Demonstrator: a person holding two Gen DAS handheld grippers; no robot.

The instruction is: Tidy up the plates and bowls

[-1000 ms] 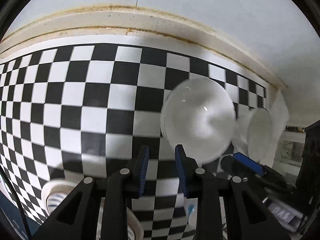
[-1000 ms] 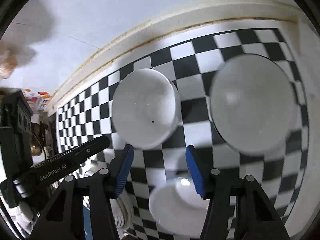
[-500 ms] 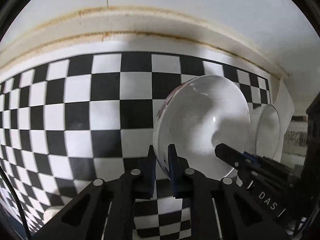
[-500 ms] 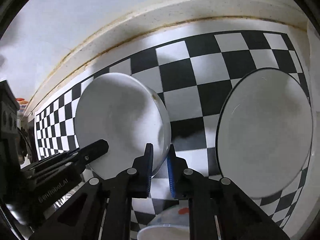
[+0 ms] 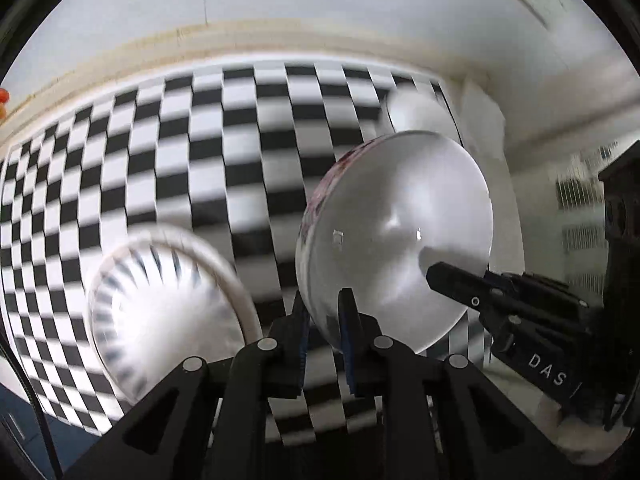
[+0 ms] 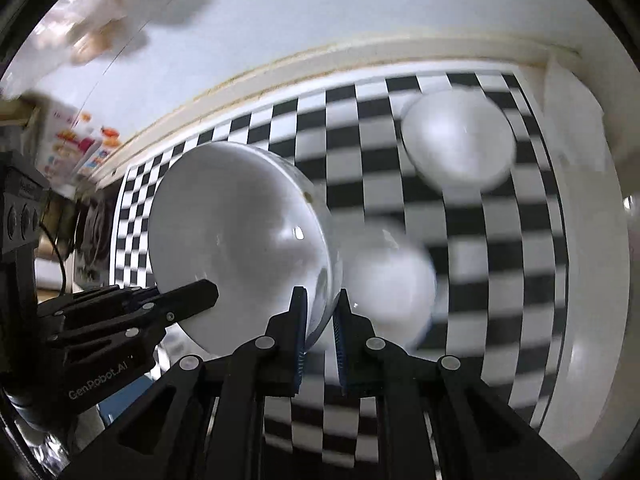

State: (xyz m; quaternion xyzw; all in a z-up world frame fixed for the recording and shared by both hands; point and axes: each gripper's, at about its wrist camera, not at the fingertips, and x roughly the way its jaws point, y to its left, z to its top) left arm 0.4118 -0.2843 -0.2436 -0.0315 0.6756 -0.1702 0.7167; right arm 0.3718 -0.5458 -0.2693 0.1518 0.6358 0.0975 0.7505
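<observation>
Pinching the near rim of a white bowl (image 5: 396, 240) from its left side, the left gripper (image 5: 322, 316) is clamping it above the checkered cloth (image 5: 160, 160). The right gripper (image 6: 320, 316) is gripping the same bowl's opposite rim, its jaws closed on the wall. Both are holding the bowl tilted between them, while a striped bowl (image 5: 160, 312) is lying blurred on the cloth below-left.
</observation>
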